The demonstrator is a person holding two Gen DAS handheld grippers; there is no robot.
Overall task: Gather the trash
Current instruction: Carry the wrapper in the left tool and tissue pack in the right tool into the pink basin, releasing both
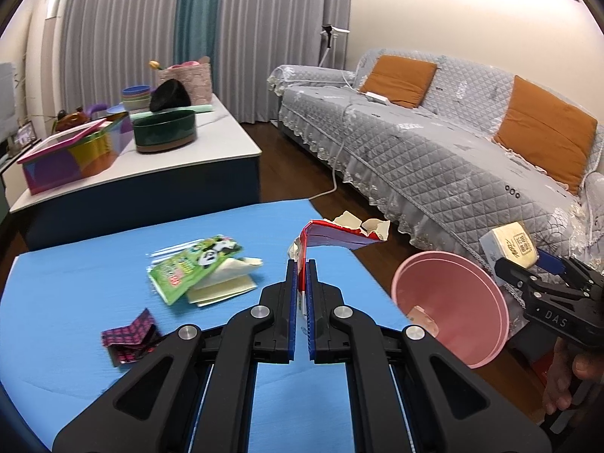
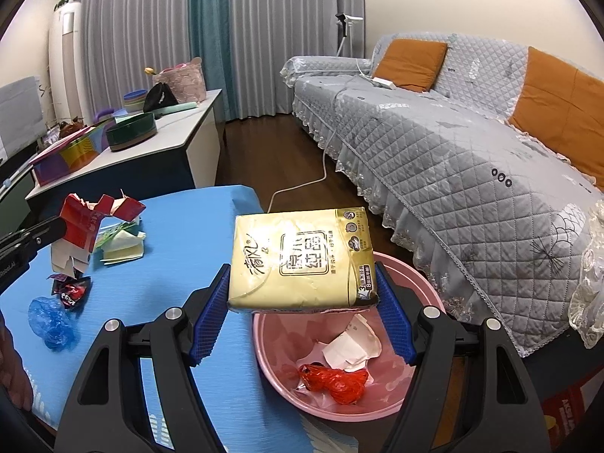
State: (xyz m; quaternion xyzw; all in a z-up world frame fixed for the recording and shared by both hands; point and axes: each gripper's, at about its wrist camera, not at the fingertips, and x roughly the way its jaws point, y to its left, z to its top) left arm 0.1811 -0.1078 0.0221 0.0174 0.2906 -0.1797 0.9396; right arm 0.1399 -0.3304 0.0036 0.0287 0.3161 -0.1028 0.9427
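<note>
Tissue pack (image 2: 302,260) hides the pink basin's (image 2: 422,275) far rim. Green panda wrapper (image 1: 196,268) is motion-blurred. A red carton (image 2: 566,411) at the lower right is cut off, its lettering unreadable.

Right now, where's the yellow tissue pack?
The yellow tissue pack is gripped in the right gripper, held just above the pink basin beside the blue table's right edge.

Glossy plastic basin (image 2: 422,389) (pink); quilted cloth sofa (image 2: 453,143).
</note>
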